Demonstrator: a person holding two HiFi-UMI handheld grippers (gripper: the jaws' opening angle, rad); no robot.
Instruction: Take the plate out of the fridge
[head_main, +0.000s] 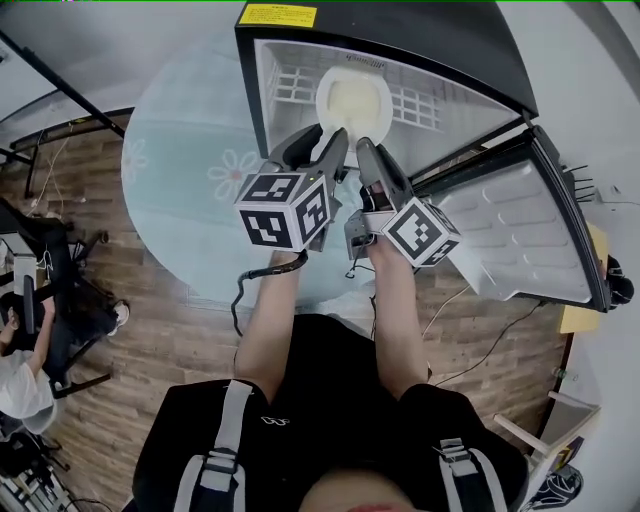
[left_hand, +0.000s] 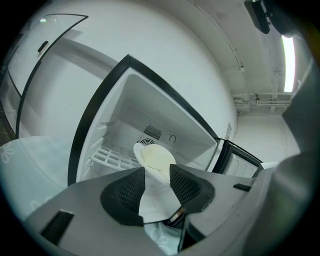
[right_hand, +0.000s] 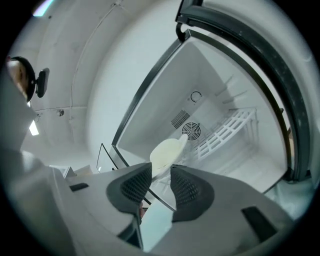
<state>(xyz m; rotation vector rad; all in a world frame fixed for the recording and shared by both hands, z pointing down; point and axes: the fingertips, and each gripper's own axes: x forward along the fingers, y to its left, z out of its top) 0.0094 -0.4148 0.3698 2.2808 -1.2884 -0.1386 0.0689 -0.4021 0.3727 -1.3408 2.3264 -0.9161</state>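
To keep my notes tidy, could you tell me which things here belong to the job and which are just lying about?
Job: plate; fridge with open door; left gripper; right gripper.
Lying about: round pale-blue surface; seated person and chair, far left; wooden floor.

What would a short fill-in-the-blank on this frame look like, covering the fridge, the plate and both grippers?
1. The fridge has its door swung ____.
2. The plate lies ____ the fridge.
3. The left gripper and the right gripper, jaws apart, both point at the ____.

Missing words: open; inside; plate.
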